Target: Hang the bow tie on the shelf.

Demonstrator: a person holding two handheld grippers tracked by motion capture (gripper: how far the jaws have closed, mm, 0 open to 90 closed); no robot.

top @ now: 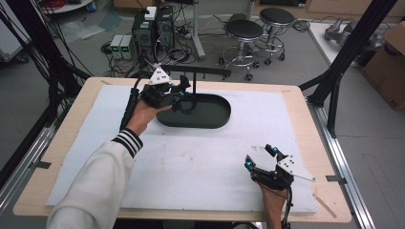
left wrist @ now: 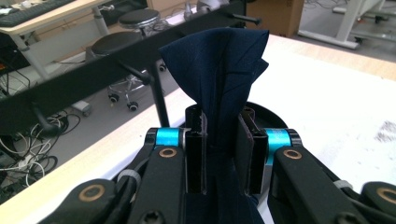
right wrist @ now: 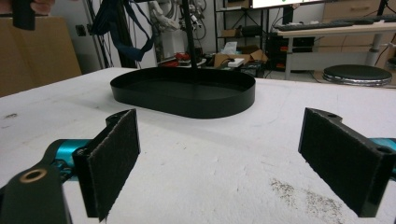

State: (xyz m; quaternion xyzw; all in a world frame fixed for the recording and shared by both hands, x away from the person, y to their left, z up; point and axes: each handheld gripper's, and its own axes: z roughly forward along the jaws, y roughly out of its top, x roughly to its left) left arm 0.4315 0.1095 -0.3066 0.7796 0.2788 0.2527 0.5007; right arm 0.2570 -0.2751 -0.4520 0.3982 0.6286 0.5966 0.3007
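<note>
My left gripper [top: 179, 93] is held over the left end of a black oval tray [top: 210, 123] at the back of the table. It is shut on a dark navy cloth [left wrist: 219, 70]. In the left gripper view the cloth rises in folds from between the jaws [left wrist: 220, 154]. In the high view the cloth [top: 187, 103] hangs down over the tray. A black bar with hooks [left wrist: 93, 79] stands on a post above the tray's far side. My right gripper [top: 260, 156] rests low near the front right of the table, open, with nothing between its pads [right wrist: 114, 158].
A white mat [top: 200, 162] covers the wooden tabletop. The right gripper view has the tray [right wrist: 187, 100] and its post [right wrist: 189, 32] ahead. Two stools [top: 244, 31], computer boxes [top: 153, 28] and cables sit on the floor behind. A black frame leg [top: 334, 81] stands at the right.
</note>
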